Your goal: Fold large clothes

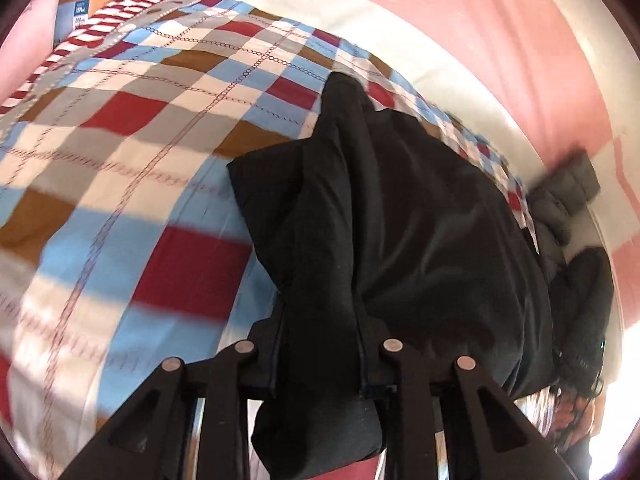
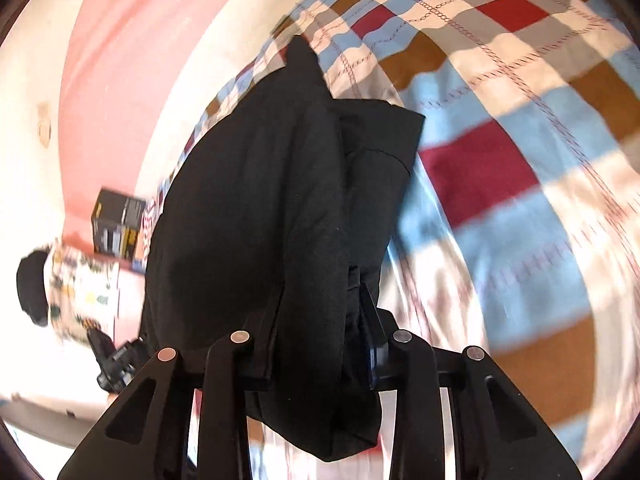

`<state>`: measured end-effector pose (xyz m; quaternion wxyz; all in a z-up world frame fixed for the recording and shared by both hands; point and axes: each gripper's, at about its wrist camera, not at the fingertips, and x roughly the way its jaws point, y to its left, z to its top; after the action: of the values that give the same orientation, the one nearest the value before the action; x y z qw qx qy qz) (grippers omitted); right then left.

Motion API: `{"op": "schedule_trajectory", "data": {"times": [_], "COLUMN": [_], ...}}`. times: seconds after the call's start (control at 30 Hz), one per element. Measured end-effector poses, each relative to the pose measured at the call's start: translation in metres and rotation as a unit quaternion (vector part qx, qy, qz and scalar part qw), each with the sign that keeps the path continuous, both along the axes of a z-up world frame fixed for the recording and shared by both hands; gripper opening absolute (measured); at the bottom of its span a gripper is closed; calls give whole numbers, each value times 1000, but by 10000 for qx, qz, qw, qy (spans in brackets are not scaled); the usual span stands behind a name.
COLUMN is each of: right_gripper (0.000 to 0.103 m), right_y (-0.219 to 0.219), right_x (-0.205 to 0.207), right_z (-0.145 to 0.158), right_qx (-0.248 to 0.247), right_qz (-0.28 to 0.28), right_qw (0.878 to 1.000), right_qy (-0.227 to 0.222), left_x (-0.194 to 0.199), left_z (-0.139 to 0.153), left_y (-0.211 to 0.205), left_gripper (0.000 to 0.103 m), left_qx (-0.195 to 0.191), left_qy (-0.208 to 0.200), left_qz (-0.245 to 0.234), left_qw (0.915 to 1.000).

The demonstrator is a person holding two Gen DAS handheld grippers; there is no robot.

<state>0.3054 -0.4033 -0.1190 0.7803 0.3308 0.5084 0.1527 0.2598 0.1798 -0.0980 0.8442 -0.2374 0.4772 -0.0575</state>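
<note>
Left wrist view: the left gripper is clamped on a bunched edge of the black garment. The cloth hangs from the closed jaws and drapes toward the right edge of the bed, over the checked bedspread. A grey padded item lies on the floor past that edge.

Right wrist view: the right gripper is likewise clamped on a thick gather of the black garment, which sags in a heavy, soft mass over the checked bedspread near the bed's edge. A dark box stands beyond it.

The fabric looks limp, smooth and fairly weighty, so it will likely slump and slide. Corners or hems would give a surer hold than mid-cloth bunches.
</note>
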Motion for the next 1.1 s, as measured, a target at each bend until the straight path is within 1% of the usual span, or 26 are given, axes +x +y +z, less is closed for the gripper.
{"op": "schedule_trajectory", "data": {"times": [0.07,0.13,0.23,0.33,0.37,0.4,0.43,0.47,0.53,0.57,0.6,0.63,0.67,0.73,0.77,0.8,0.87,0.9,0.97,1.03,1.07,1.1], "right_gripper": [32,32,32,33,36,42,45,50,50,53,67,72,74,74,74,74,74,74,74,74,74,51], "right_y": [-3,-7,-17,-23,-24,-25,-25,-24,-24,-24,-24,-25,-25,-25,-24,-21,-16,-15,-11,-12,-13,-16], "right_x": [-25,-61,-116,-154,-161,-164,-165,-164,-163,-162,-162,-158,-151,-138,-130,-117,-93,-79,-52,-26,-18,-12], "right_z": [8,12,10,1,-2,-5,-6,-4,8,18,30,40,49,59,61,61,55,50,37,19,12,4], "right_qx": [-41,-43,10,48,45,9,-66,-146,-390,-483,-492,-518,-579,-678,-707,-712,-747,-758,-800,-975,-938,-826], "right_qz": [52,76,27,-63,-81,-138,-190,-213,-252,-231,-185,-168,-173,-185,-180,-139,-108,-96,-3,-44,-48,-101], "right_qw": [10000,9999,9994,9987,9987,9984,9982,9981,9978,9980,9986,9985,9978,9965,9961,9958,9955,9957,9959,9952,9955,9962], "right_qy": [42,149,355,499,510,540,562,565,473,329,85,-95,-279,-455,-501,-565,-567,-532,-412,-89,90,262], "left_x": [-40,-86,-145,-182,-188,-188,-187,-183,-179,-178,-180,-179,-176,-164,-155,-143,-113,-95,-55,-22,-9,0], "left_z": [3,1,-8,-19,-21,-22,-21,-19,-9,-3,2,7,12,20,25,30,36,35,21,4,-5,-12], "left_y": [1,3,4,5,6,6,6,5,4,4,4,5,8,16,19,20,15,14,14,11,11,10], "left_gripper": [28,28,28,30,31,32,34,36,38,38,39,41,45,49,53,56,64,65,65,64,60,54], "left_qx": [-61,-157,-237,-349,-372,-371,-352,-312,-219,-177,-123,-49,-18,-75,-92,-54,92,63,-68,-65,-35,-49], "left_qy": [46,130,291,334,319,319,325,357,455,459,433,359,226,84,9,-74,-269,-279,2,290,443,558], "left_qz": [-87,-118,-127,-108,-85,-71,-73,-71,-87,-129,-161,-168,-158,-44,28,59,-64,-105,-45,-43,39,114], "left_qw": [9999,9997,9992,9988,9988,9988,9988,9988,9987,9987,9989,9992,9996,9999,10000,9999,9996,9995,10000,9995,9990,9984]}}
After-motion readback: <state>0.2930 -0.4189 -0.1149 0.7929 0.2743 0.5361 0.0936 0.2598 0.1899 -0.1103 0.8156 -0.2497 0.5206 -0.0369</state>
